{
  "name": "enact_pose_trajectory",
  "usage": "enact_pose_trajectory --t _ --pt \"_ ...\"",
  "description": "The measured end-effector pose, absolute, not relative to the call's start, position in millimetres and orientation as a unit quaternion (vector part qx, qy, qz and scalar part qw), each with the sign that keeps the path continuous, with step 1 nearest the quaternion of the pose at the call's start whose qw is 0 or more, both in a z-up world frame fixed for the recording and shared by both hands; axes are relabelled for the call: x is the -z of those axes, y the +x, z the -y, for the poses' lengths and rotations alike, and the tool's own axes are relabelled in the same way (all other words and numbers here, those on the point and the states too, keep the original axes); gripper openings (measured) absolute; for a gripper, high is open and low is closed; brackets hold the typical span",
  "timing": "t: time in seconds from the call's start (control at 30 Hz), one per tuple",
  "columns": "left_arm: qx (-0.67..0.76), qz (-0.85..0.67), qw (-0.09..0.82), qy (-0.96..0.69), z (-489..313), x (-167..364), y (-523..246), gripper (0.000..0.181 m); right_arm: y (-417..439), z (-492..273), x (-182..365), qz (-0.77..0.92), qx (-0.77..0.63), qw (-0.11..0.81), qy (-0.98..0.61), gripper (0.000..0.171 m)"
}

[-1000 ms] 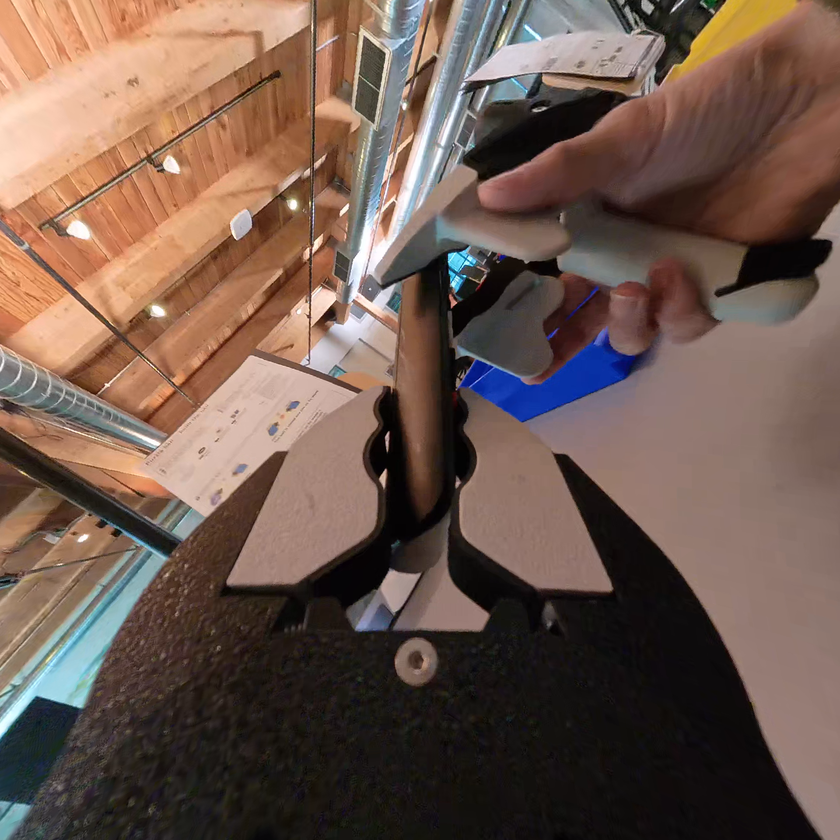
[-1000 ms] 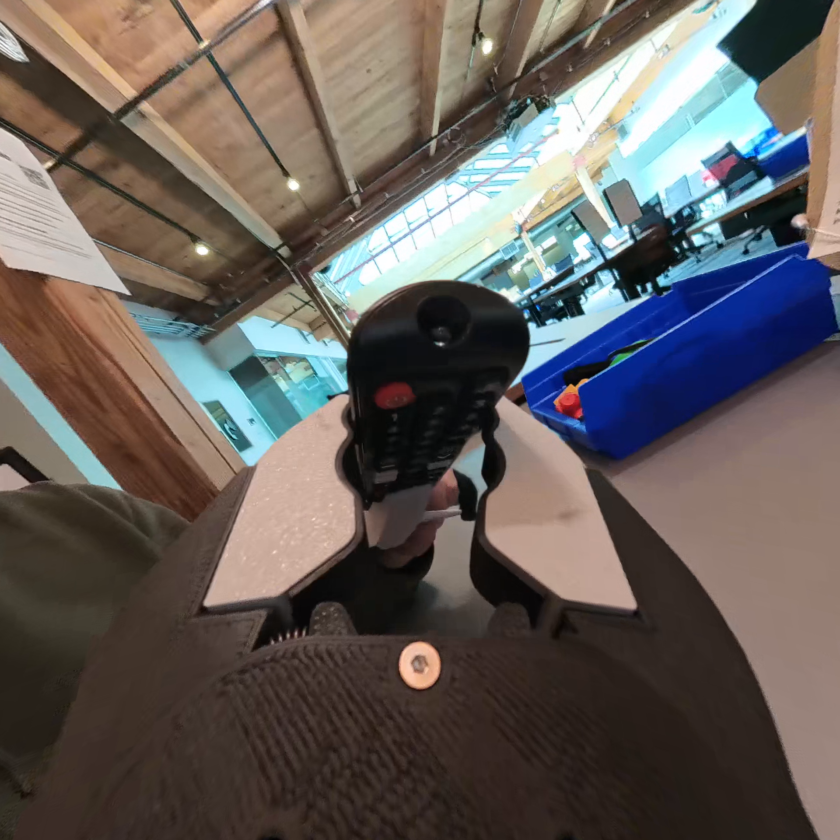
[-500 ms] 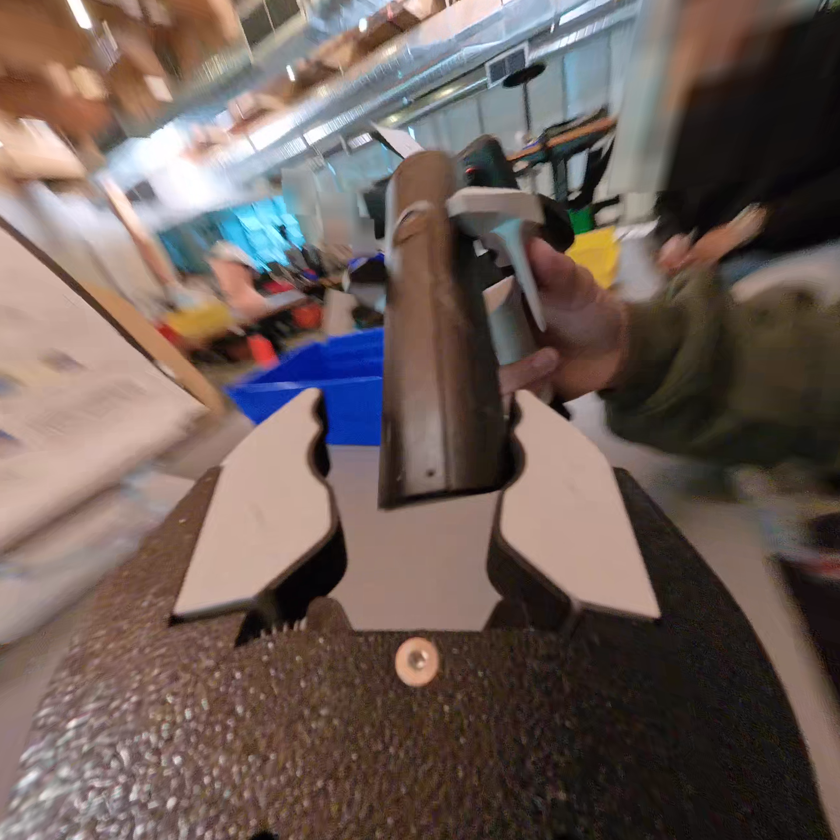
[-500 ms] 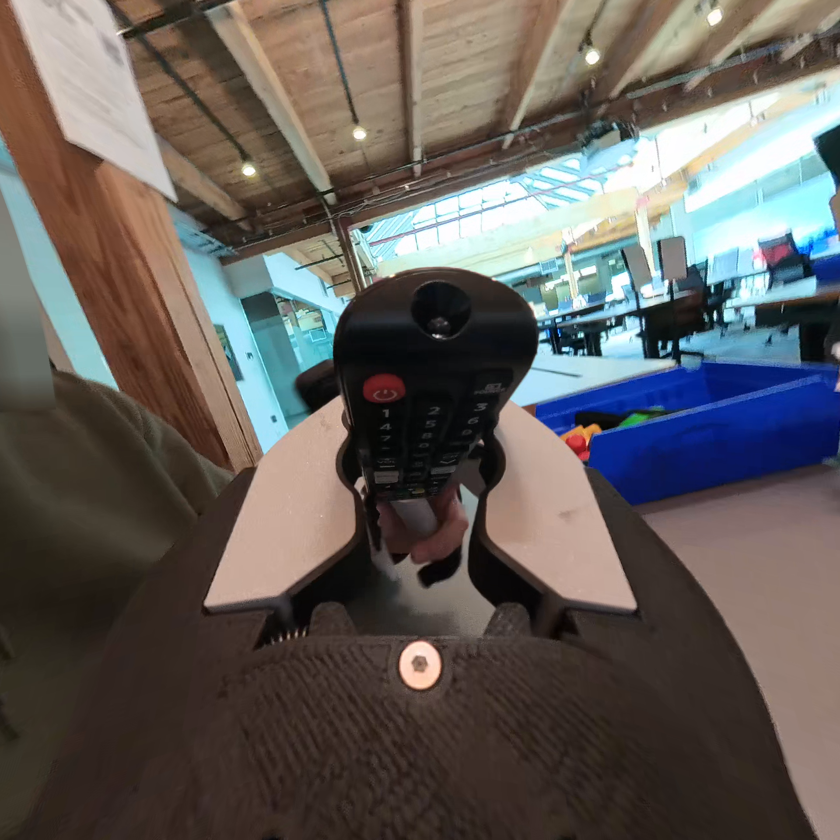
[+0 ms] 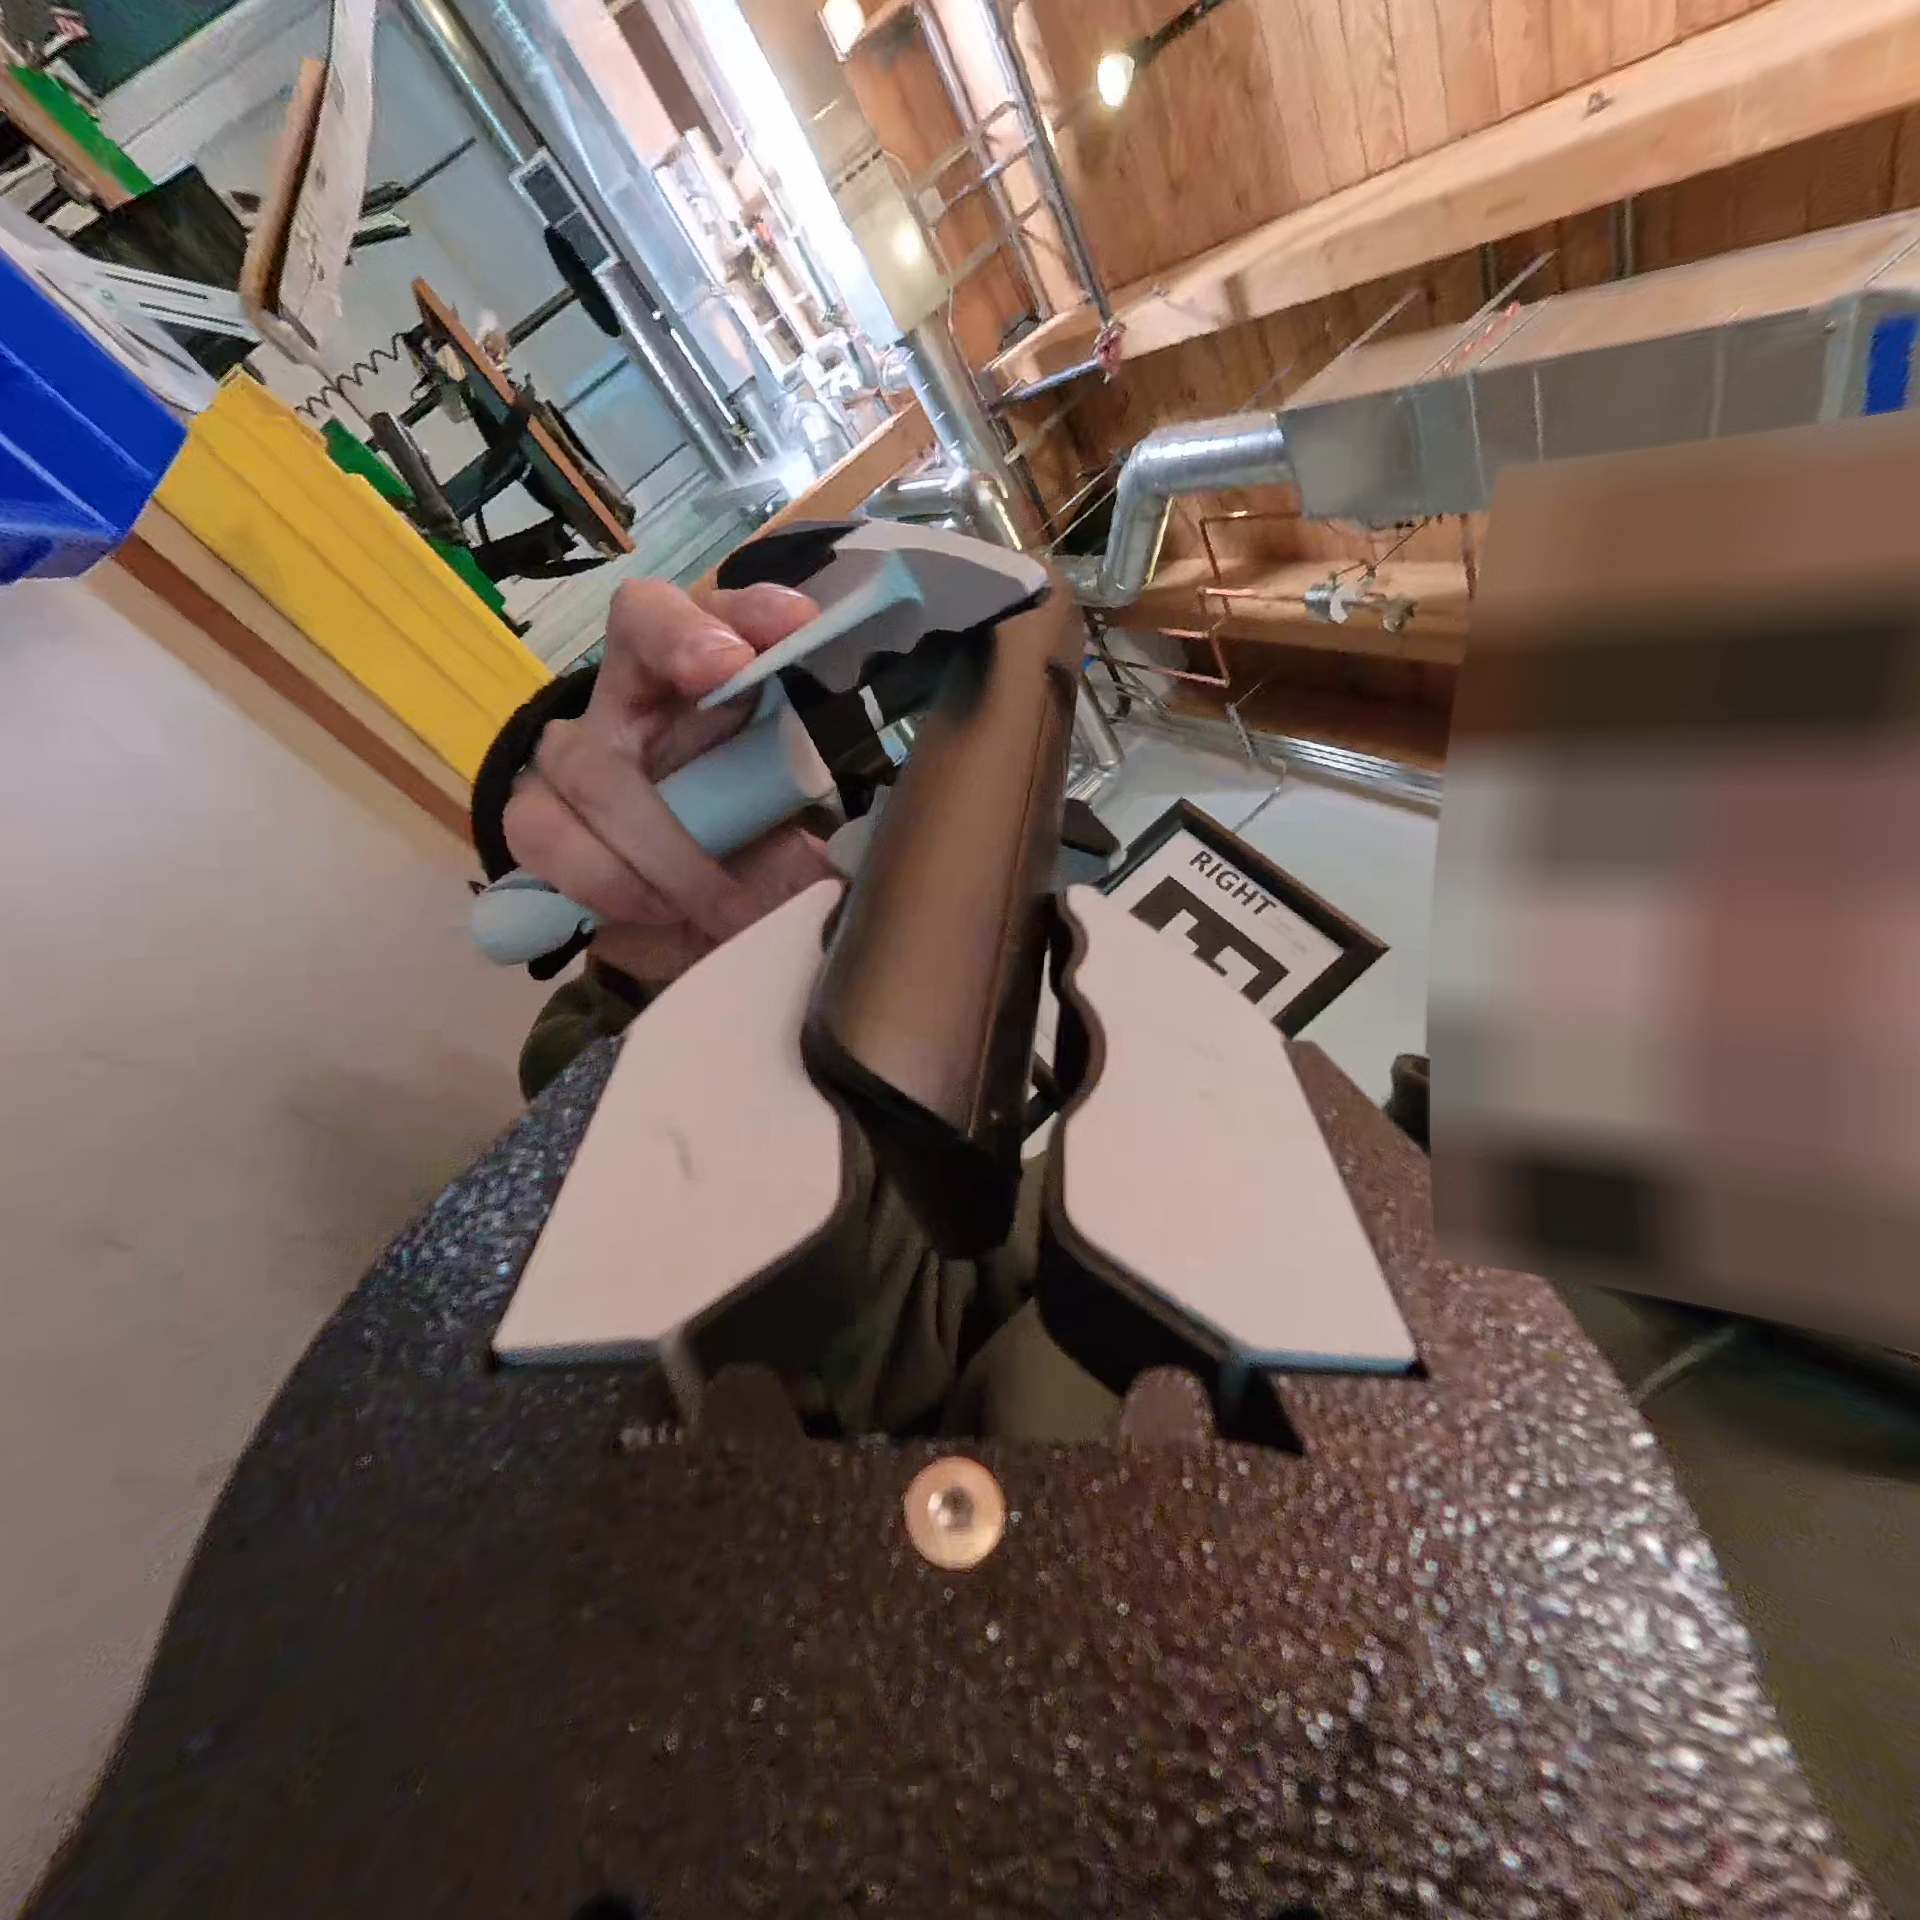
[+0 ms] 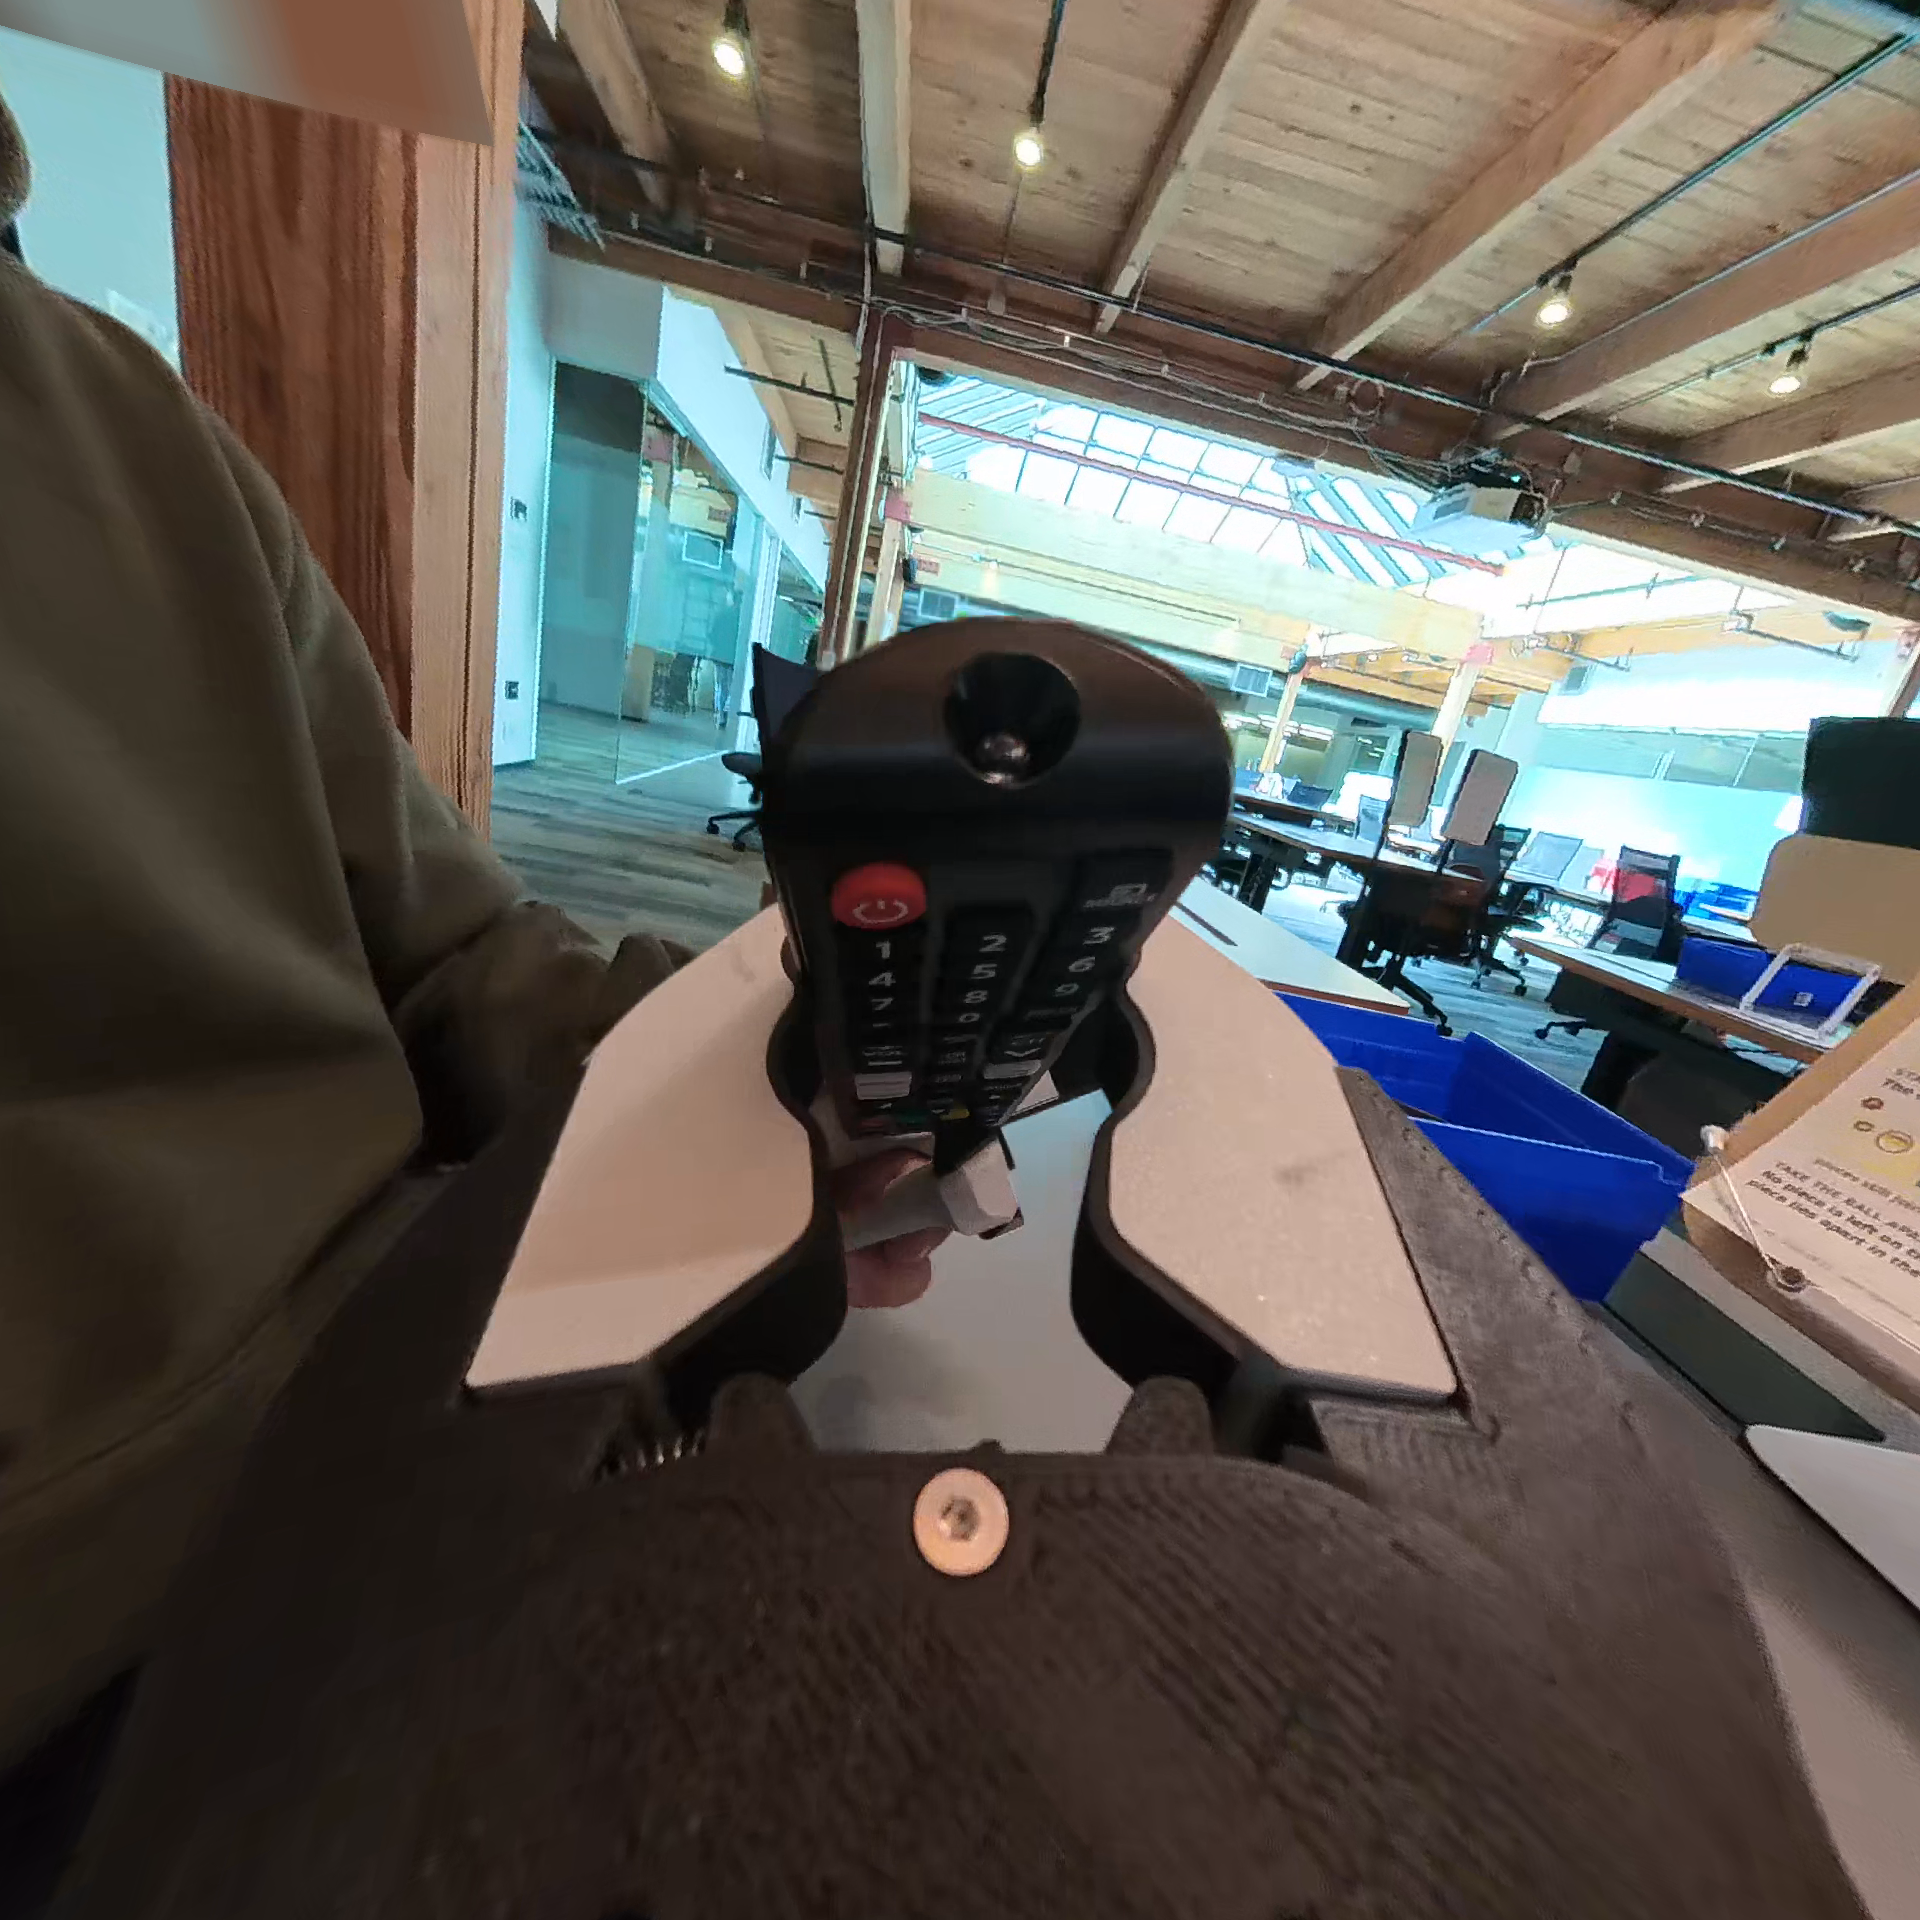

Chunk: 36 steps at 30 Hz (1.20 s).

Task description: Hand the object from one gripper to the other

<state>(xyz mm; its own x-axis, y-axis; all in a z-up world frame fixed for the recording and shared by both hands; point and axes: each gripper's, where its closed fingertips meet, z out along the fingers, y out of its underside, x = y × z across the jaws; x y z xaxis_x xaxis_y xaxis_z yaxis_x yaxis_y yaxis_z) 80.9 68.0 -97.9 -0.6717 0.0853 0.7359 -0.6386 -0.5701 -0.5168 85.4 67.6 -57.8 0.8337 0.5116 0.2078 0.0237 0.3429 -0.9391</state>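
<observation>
the remote (image 5: 940, 935) stood lengthwise along the left claw (image 5: 961, 1049), lower end between parted fingers, apparently released. farther up, the right claw (image 5: 914, 665) seemed clenched on it; in its own view that grip was unclear.

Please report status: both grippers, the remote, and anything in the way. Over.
Right gripper shut on remote control. Left gripper around its other end; whether it grips cannot be told. No obstruction seen between them.
</observation>
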Motion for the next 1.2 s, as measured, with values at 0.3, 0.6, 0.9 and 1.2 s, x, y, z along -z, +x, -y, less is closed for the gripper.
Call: enact_pose_trajectory --t 0.3,0.6,0.9,1.2 --pt "-0.822 0.344 0.271 0.363 -75.9 96.7 87.9 0.032 83.1 -68.2 64.5 0.265 -0.129 0.778 -0.555 0.053" --pt "-0.826 0.407 0.144 0.363 -88.0 94.8 88.7 0.026 96.5 -75.3 78.9 0.241 -0.087 0.76 -0.597 0.05" --pt "-0.693 0.586 -0.269 0.322 -144.1 95.6 95.4 0.025 145.9 -95.0 77.4 0.005 -0.197 0.758 -0.622 0.072" --pt "-0.664 0.658 -0.241 0.258 -134.5 104.0 76.9 0.025 106.8 -107.7 104.3 0.124 -0.165 0.706 -0.677 0.034"
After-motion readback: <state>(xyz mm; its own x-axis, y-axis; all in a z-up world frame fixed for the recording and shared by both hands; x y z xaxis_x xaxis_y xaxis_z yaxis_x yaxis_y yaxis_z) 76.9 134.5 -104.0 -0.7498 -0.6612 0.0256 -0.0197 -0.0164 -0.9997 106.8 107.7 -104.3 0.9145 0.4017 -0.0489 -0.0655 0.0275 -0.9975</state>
